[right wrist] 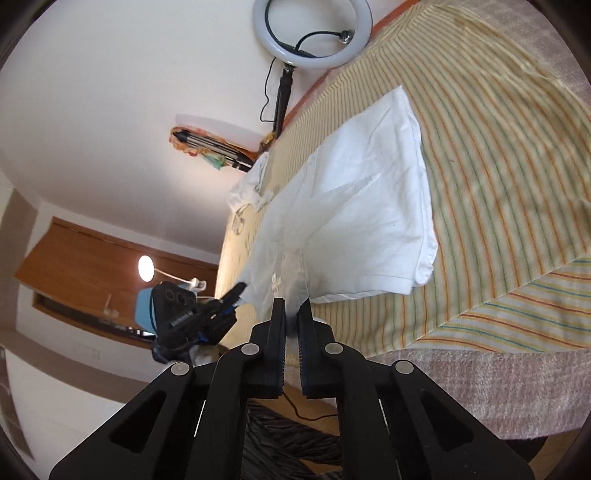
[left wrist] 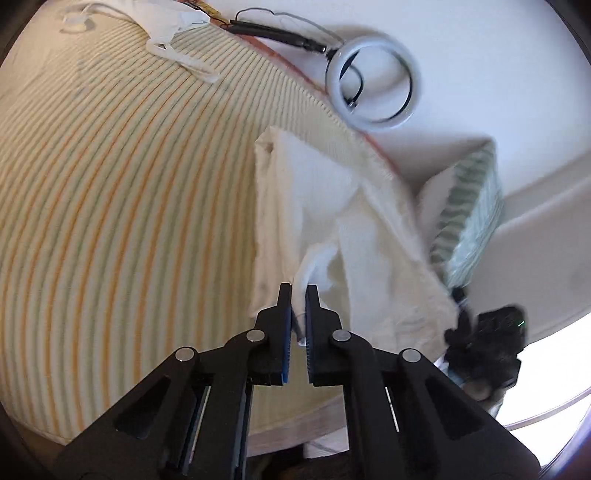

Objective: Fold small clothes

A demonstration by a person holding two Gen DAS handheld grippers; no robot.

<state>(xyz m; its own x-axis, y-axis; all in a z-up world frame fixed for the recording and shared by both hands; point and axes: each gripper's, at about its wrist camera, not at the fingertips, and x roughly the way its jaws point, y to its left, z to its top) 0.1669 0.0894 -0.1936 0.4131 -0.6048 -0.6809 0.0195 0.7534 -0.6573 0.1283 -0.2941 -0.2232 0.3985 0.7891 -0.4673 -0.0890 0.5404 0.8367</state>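
A small white garment (right wrist: 362, 206) lies partly on the striped bed cover (right wrist: 498, 155), its near edge lifted. My right gripper (right wrist: 291, 306) is shut on that near edge. My left gripper (left wrist: 298, 295) is shut on another edge of the same white garment (left wrist: 325, 206), which hangs in folds in front of it. In the right wrist view the left gripper (right wrist: 236, 290) shows at the left, pinching the garment's left corner. In the left wrist view the right gripper (left wrist: 458, 325) shows blurred at the right, at the garment's other corner.
A ring light (right wrist: 314, 33) on a stand stands by the wall beyond the bed. Another white cloth (right wrist: 251, 181) lies at the far end of the striped cover (left wrist: 110, 184). A pinkish blanket (right wrist: 480, 384) covers the bed's near edge.
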